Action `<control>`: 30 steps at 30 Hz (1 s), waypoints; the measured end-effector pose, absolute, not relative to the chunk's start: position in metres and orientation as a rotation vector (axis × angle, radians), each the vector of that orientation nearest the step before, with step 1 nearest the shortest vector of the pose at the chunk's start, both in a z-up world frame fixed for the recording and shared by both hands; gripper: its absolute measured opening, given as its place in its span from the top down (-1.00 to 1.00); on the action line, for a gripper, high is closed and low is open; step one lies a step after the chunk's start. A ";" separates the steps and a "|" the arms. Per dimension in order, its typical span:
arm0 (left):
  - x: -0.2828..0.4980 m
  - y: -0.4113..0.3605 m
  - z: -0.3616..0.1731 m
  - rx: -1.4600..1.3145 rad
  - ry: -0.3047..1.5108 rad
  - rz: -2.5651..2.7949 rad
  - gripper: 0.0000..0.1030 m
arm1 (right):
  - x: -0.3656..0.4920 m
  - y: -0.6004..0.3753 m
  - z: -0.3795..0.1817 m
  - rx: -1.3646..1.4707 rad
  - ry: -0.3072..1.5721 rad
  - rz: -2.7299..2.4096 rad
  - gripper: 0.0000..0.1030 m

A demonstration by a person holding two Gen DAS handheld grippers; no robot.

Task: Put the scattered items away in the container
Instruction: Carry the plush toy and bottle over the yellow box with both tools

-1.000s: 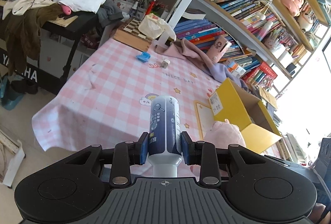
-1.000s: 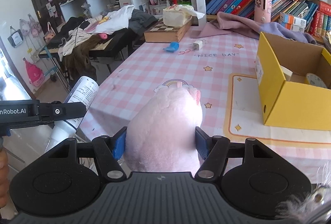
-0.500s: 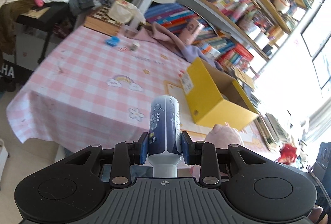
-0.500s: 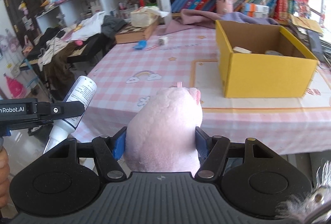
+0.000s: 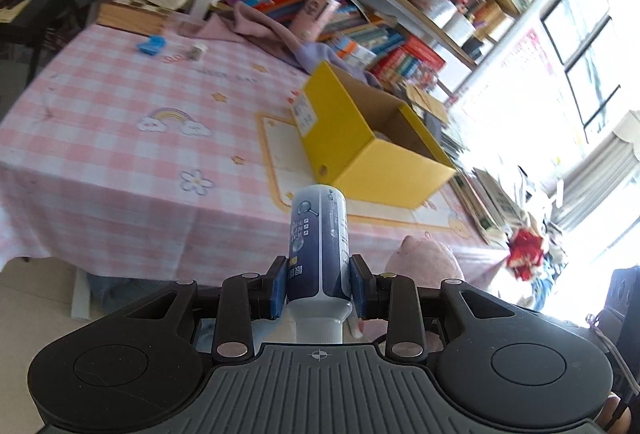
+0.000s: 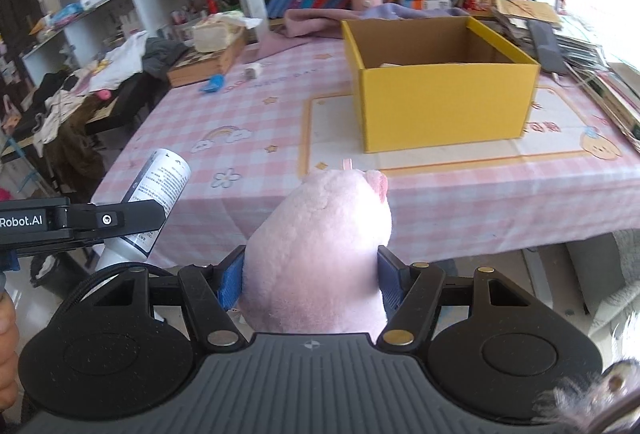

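While the left wrist view looks across the yellow box from one corner and barely into it, the right wrist view sees over the near wall of that box to its brown inner walls and a pale item lying at the bottom, too small to name. Only the right view shows the left gripper from the side, a black bar to the left of the right gripper, with "Robot.AI" printed in white on it. Only the left view takes in the bright window far to the right.

Writing on the white and dark blue bottle is small: printed characters and tiny icons on the blue panel, and dense lines of text on the white side of the bottle, none of it legible. A pale label on the end wall of the box, ahead of the left gripper, is blurred; the pink checked cloth on the table carries faint lettering beyond it, possibly "NICE DAY".

That left gripper is pressed in on the bottle, pads on both sides of its body, the white cap end pointing back toward the camera. The right gripper stands about half spread, its blue pads pinching the pink plush toy. Both items hang off the near edge of the table, the box ahead and resting on the cloth. A small blue object and a little white one lie far ahead to the left.
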State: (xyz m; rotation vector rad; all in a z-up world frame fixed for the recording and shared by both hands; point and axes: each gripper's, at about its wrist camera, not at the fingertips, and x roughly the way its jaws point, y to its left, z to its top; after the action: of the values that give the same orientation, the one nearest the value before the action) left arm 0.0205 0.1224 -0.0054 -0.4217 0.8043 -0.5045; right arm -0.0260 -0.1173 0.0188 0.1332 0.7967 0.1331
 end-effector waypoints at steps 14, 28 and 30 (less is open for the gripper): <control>0.032 0.084 -0.008 -0.403 0.849 -0.634 0.40 | -0.039 -0.148 0.023 0.150 0.796 0.020 -0.23; 0.055 0.026 -0.013 -0.351 0.909 -0.761 0.40 | -0.038 -0.196 0.024 0.195 0.791 -0.105 -0.23; 0.059 0.015 -0.014 -0.339 0.916 -0.784 0.40 | -0.039 -0.204 0.022 0.204 0.794 -0.123 -0.23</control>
State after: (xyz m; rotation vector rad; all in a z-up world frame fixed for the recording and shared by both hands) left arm 0.0587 0.0147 -0.0141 -0.3390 0.9157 -0.7838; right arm -0.0388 -0.2036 0.0224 0.2036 0.7937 -0.1230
